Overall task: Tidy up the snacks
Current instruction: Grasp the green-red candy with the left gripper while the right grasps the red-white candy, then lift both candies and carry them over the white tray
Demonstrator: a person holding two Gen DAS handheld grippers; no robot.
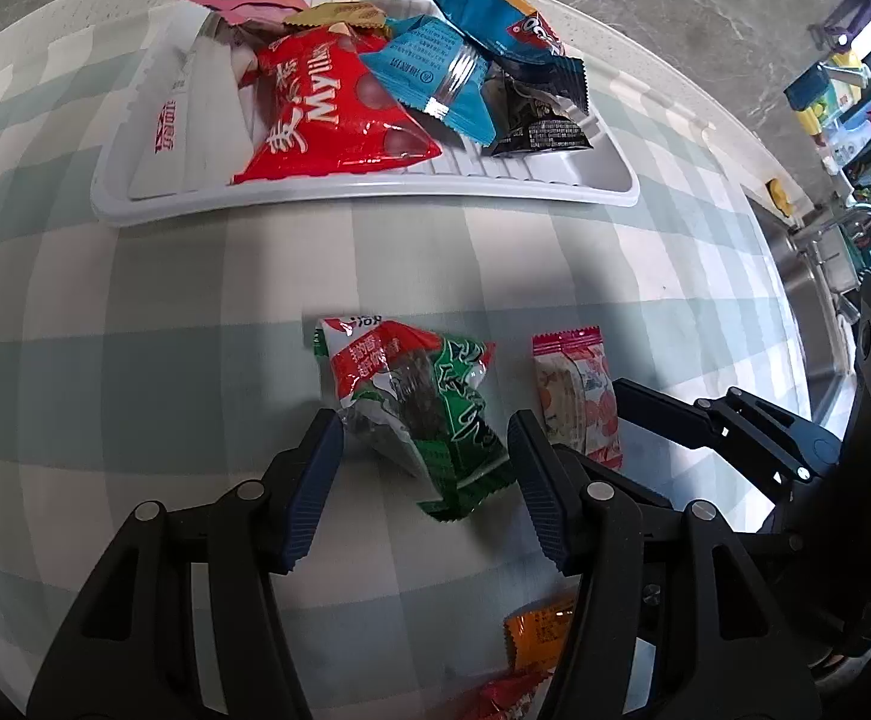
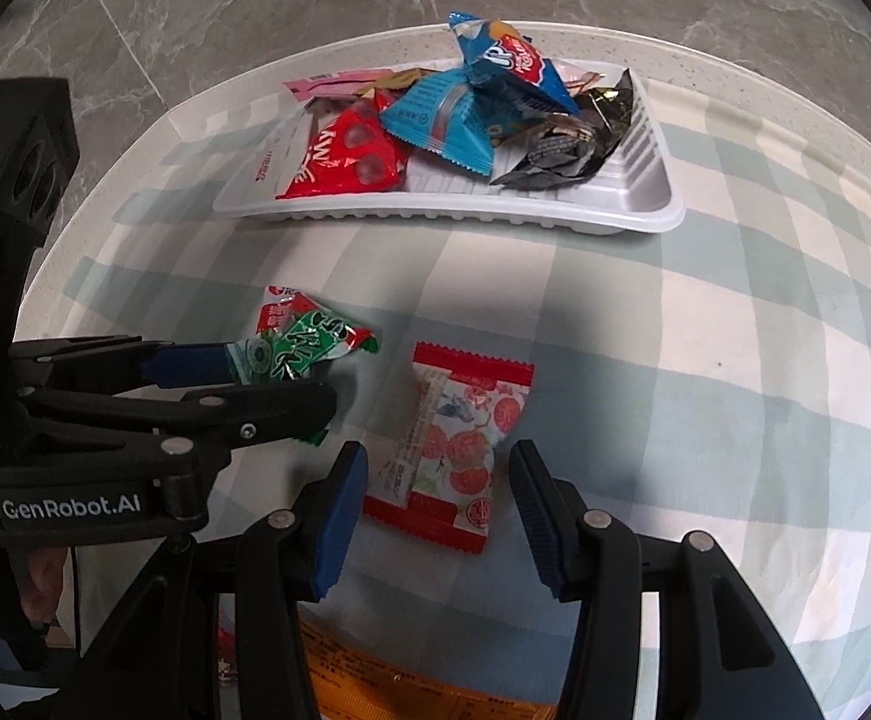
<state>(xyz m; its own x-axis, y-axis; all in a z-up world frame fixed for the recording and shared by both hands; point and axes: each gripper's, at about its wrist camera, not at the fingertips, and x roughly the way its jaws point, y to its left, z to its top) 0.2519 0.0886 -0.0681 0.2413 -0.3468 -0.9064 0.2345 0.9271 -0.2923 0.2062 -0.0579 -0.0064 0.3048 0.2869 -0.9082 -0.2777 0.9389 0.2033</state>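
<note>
A: Where is the green snack pack (image 1: 417, 414)?
B: On the desk (image 1: 135, 312), between the left gripper's (image 1: 426, 438) open jaws, with its left edge touching one jaw.
A: And the right gripper (image 2: 438, 480)?
B: Open around the red-and-white snack pack (image 2: 453, 450). The white tray (image 2: 615, 210) holds more snacks.

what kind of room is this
Probably a home kitchen: a steel sink with a faucet sits beside a counter covered by a checked cloth, with a snack tray on it.
</note>
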